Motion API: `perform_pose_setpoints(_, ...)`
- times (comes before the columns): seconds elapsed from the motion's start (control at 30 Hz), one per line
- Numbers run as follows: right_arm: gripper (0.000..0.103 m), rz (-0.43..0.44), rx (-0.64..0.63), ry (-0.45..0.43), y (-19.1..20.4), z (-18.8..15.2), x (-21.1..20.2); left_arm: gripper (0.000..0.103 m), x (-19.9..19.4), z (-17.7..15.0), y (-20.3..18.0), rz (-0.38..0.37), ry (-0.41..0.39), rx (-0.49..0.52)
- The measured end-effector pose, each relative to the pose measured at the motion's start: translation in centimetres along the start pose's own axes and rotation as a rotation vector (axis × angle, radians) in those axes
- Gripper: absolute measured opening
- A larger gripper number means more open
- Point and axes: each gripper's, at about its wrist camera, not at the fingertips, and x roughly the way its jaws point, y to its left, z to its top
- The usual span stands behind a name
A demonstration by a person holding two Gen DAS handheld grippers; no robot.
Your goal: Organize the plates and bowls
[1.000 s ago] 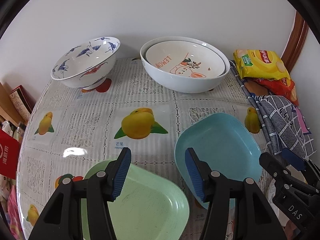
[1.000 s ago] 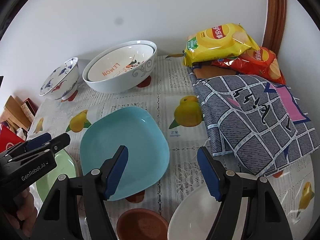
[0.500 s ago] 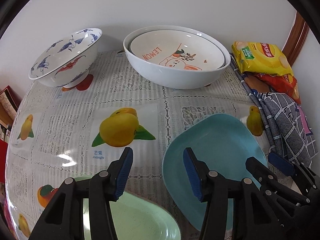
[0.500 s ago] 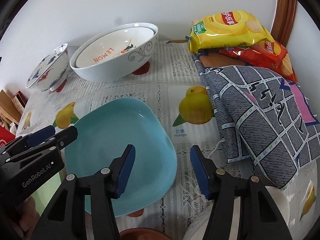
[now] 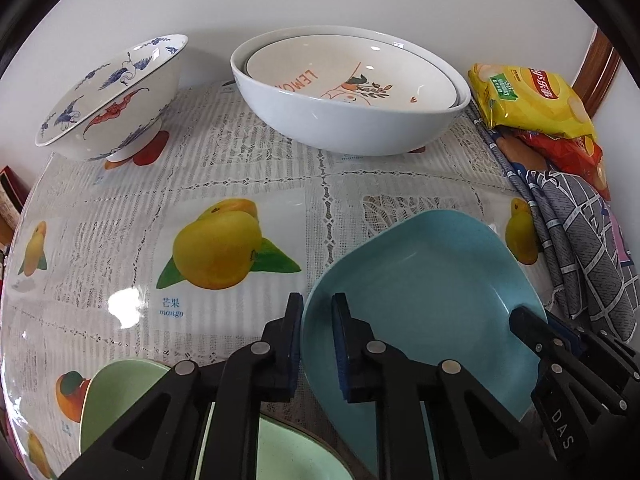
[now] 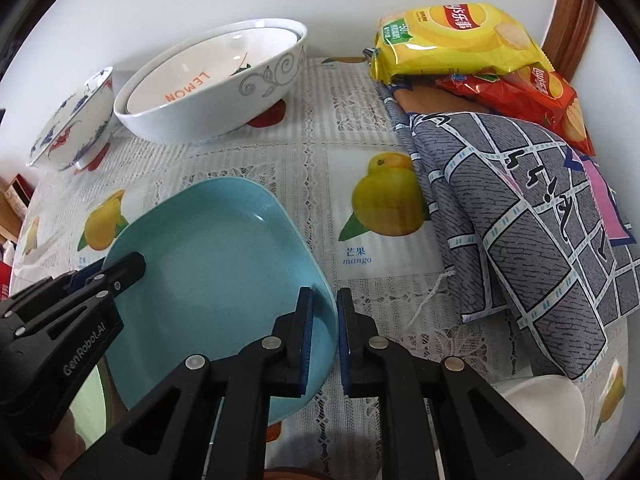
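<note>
A blue square plate (image 5: 420, 280) (image 6: 216, 256) is gripped on both sides. My left gripper (image 5: 317, 320) is shut on its left rim; my right gripper (image 6: 325, 312) is shut on its right rim. The plate looks tilted up off the tablecloth. A green plate (image 5: 120, 396) lies below my left gripper, partly hidden. Two nested white bowls (image 5: 348, 84) (image 6: 208, 80) and a blue-and-red patterned bowl (image 5: 112, 96) (image 6: 72, 128) stand at the back.
Yellow and red chip bags (image 6: 460, 44) and a grey patterned cloth (image 6: 520, 208) fill the right side. A white dish (image 6: 544, 416) sits at the bottom right. The fruit-print tablecloth (image 5: 224, 248) is bare in the middle. The wall is close behind the bowls.
Both grippers moved forward and closed on opposite rims of the blue plate. They were open before. The green plate has slipped lower in the left view.
</note>
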Motion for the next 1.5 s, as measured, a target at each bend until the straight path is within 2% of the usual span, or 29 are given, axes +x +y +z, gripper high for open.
perform_pose_setpoints(0.23, 0.01, 0.05, 0.042, -0.063, -0.7, -0.4, -2.0, 0.011, -2.9, 0.3, 0.2, -0.023, -0.058, 0.0)
perform_pose_setpoints(0.5, 0.009, 0.074, 0.064, -0.17, -1.2, -0.9, -7.2, 0.011, -8.0, -0.7, -0.3, -0.045, -0.127, 0.005)
perform_pose_setpoints(0.7, 0.009, 0.082, 0.082, -0.222, -2.0, -2.7, -11.5, 0.011, -12.0, -2.2, -1.0, -0.051, -0.169, 0.005)
perform_pose_setpoints(1.07, 0.009, 0.082, 0.114, -0.276, -3.3, -7.4, -17.4, 0.011, -17.3, -6.3, -2.0, -0.073, -0.214, 0.021)
perform_pose_setpoints(1.5, 0.009, 0.079, 0.126, -0.326, -2.8, -10.3, -21.3, 0.011, -20.7, -8.8, -1.5, -0.089, -0.252, 0.012)
